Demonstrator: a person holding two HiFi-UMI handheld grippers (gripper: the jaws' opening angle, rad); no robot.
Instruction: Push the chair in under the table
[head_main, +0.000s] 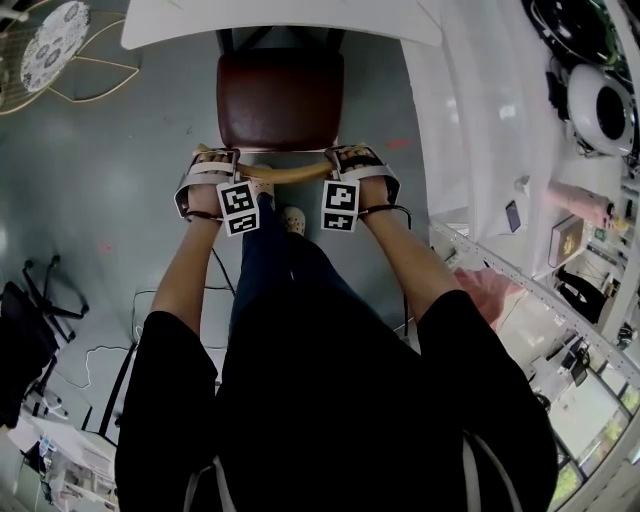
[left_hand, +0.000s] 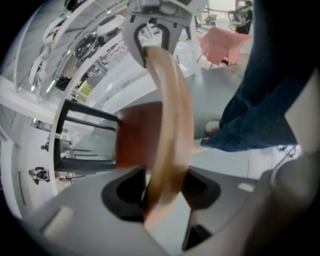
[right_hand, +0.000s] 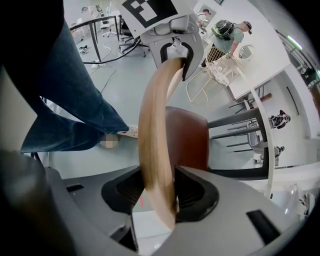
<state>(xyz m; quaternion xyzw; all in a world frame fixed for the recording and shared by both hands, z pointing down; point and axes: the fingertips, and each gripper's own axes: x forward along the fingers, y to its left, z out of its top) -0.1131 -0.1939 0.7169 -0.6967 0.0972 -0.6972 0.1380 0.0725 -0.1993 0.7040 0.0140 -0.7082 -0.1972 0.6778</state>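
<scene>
The chair has a dark red seat (head_main: 280, 95) and a curved wooden backrest (head_main: 285, 173). Its front end sits under the edge of the white table (head_main: 280, 22). My left gripper (head_main: 213, 166) is shut on the backrest's left end and my right gripper (head_main: 352, 160) on its right end; both point steeply down. In the left gripper view the backrest (left_hand: 170, 125) runs from my jaws up to the right gripper (left_hand: 152, 37), with the seat (left_hand: 137, 135) beside it. The right gripper view shows the backrest (right_hand: 155, 135) clamped between the pads, the seat (right_hand: 187, 135), and the left gripper (right_hand: 175, 50) beyond.
A long white bench (head_main: 500, 130) with a ring light (head_main: 605, 110) and small items runs along the right. A wire chair (head_main: 60, 50) stands at the far left, an office chair base (head_main: 40, 290) and cables at the left. The person's shoe (head_main: 292, 218) is just behind the chair.
</scene>
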